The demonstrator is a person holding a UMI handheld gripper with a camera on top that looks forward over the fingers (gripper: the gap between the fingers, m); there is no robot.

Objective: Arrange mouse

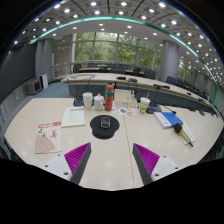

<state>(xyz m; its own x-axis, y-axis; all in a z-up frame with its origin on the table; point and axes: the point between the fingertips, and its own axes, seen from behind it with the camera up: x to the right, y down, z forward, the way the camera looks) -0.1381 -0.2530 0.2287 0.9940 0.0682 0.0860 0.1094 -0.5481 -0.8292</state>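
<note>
Black mouse (104,123) sitting on a round dark pad (104,127), out on the pale table (120,160), straight ahead of the gripper (111,158) and well beyond its tips. Fingers (77,156) spread wide, pink pads showing, nothing held. Paper (48,137) with red print off to the left, can't read the writing. Red can (109,97) and cups (88,99) further back, labels too small to make out.

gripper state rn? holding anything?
Gripper: open, holding nothing; black computer mouse sits on its round dark mouse pad beyond the fingers.
</note>
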